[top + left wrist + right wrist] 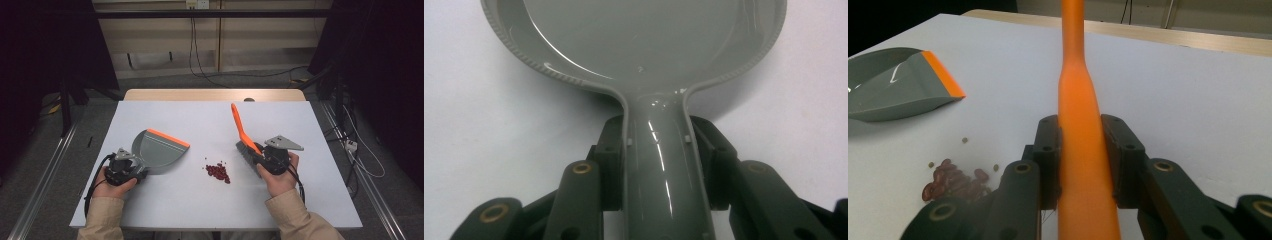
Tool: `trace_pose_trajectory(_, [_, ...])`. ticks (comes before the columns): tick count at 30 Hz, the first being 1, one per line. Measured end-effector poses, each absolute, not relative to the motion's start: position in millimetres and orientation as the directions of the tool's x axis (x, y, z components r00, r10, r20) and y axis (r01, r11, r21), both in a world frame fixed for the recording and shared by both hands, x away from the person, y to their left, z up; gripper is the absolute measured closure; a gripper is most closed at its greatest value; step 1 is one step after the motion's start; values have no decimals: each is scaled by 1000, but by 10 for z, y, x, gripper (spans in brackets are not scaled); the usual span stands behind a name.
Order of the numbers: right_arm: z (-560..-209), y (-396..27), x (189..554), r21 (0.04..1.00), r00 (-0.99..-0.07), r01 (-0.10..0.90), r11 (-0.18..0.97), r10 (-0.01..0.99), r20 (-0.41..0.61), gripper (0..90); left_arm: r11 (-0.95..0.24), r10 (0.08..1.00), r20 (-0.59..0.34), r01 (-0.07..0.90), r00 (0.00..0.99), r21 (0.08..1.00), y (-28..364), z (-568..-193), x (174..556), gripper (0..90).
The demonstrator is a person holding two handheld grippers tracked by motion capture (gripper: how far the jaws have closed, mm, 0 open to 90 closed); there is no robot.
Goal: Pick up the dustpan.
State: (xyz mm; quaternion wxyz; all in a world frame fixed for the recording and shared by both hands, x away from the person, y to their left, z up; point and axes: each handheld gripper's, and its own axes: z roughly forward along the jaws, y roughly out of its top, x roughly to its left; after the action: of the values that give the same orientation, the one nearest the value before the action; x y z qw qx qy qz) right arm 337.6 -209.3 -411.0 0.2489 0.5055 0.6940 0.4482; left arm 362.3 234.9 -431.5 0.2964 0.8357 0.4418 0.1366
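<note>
2 grippers are working on the table (165, 215) right now, and I'm reading both as loaded. Left gripper (131, 167) is sitting at the near left, and its jaws are clamping the grey handle of the dustpan (159, 150); in the left gripper view the pads are pressing on both sides of that handle (659, 165), with the pan's bowl spreading out ahead of them. Dustpan is lying flat on the white surface, its orange lip (168, 137) facing away and to the right, toward the table's middle.

Right gripper (261, 156) is sitting at the near right, jaws clenched on the orange handle of the brush (242, 131). In the right gripper view the handle (1080, 150) is running straight up between the pads, both touching it. From the high view the handle is angling up and away from me, and the bristle end (246, 150) is sitting low beside the gripper; I'm not able to tell whether the bristles are touching the table.

Red beans (218, 171) are lying in 1 loose pile between the 2 tools, nearer the brush, apart from the dustpan lip. In the right gripper view the pile (955, 182) is showing to the left of the jaws, with a few stray bits just beside it.
</note>
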Motion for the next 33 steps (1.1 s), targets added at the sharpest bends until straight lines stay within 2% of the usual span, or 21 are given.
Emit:
trace_pose_trajectory(8, [-4104, -2108, 3393, 879, -394, 467, 92, 912, 114, 712, -423, 786, -65, 612, 615, 668, 2464, -4146, 3487, 626])
trace_pose_trajectory(14, [-4104, -2104, 3398, 878, -407, 467, 100, 906, 113, 712, -468, 739, -55, 570, 671, 675, 2492, -4022, 3347, 627])
trace_pose_trajectory(28, [-4135, -2113, 3430, 875, -410, 474, 96, 904, 123, 712, -491, 624, -140, 525, 769, 695, 2573, -4052, 3050, 627])
trace_pose_trajectory(33, [-4181, -2067, 3465, 867, -411, 485, 116, 905, 108, 712, -521, 558, -174, 506, 811, 687, 2450, -4149, 3035, 626])
